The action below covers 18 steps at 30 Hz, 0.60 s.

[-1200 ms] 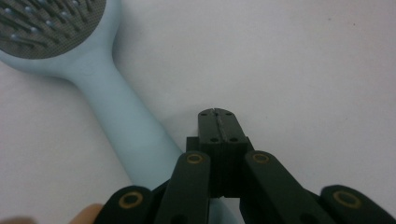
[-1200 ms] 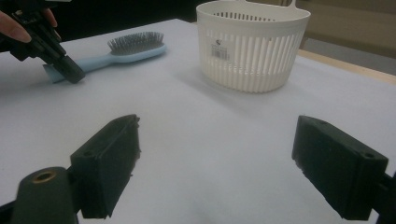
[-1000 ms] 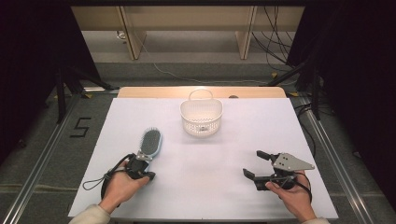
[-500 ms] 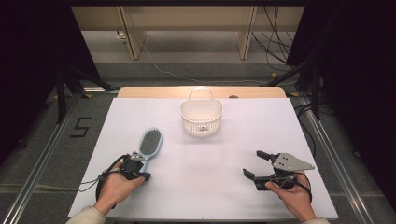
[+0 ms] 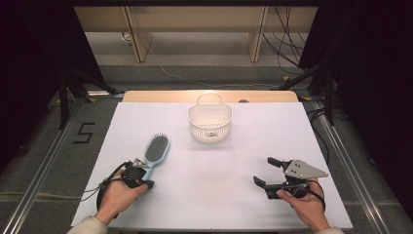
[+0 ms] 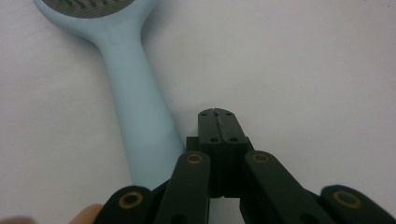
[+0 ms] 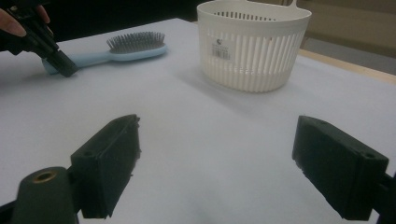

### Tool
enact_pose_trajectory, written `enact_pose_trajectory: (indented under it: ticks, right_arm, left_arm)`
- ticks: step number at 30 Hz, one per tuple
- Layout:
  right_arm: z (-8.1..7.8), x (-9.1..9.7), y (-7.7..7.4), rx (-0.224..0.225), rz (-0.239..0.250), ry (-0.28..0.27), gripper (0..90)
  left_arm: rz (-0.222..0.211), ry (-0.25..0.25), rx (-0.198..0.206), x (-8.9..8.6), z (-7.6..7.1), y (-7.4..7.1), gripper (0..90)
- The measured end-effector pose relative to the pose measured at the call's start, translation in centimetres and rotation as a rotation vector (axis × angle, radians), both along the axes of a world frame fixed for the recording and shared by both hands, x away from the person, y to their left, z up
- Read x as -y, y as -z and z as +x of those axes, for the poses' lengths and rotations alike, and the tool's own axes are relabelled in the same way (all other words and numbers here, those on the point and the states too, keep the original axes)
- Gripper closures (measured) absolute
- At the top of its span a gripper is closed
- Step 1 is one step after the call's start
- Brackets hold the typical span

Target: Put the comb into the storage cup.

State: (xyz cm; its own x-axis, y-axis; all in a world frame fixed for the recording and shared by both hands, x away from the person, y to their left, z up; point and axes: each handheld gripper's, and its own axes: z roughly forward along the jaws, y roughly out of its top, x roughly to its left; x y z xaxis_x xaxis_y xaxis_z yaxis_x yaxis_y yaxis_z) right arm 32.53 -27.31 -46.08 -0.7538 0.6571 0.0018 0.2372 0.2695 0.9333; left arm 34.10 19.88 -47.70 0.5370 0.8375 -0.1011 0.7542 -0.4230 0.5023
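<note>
A light blue hairbrush lies bristles up on the white table at the left, its handle pointing toward the person. My left gripper is shut with nothing between its jaws, tip down on the table just right of the handle's end. In the left gripper view the closed jaws sit beside the blue handle, apart from it. My right gripper stands open at the near right over bare table, holding nothing. The right gripper view shows its wide-apart jaws, with the brush and the left gripper farther off.
A white slotted basket with a loop handle stands upright at the back middle of the table, also seen as the basket ahead of the right gripper. The white table sheet ends in a wooden strip at the back.
The left hand and its shut gripper have shifted slightly toward the near left along the brush handle. The brush, the basket and the right gripper have stayed put.
</note>
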Motion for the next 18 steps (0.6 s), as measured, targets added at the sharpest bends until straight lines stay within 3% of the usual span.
enact_pose_trajectory:
  ticks: [9,18]
  right_arm:
    - [-0.01,-0.01,0.00,0.000,-0.001,-0.002,15.7]
    - [0.01,-0.03,0.02,-0.003,-0.002,-0.002,15.7]
  left_arm:
    - [0.021,-0.008,-0.001,-0.44,0.03,-0.08,90.0]
    - [0.014,-0.023,-0.009,-0.96,0.17,-0.09,89.8]
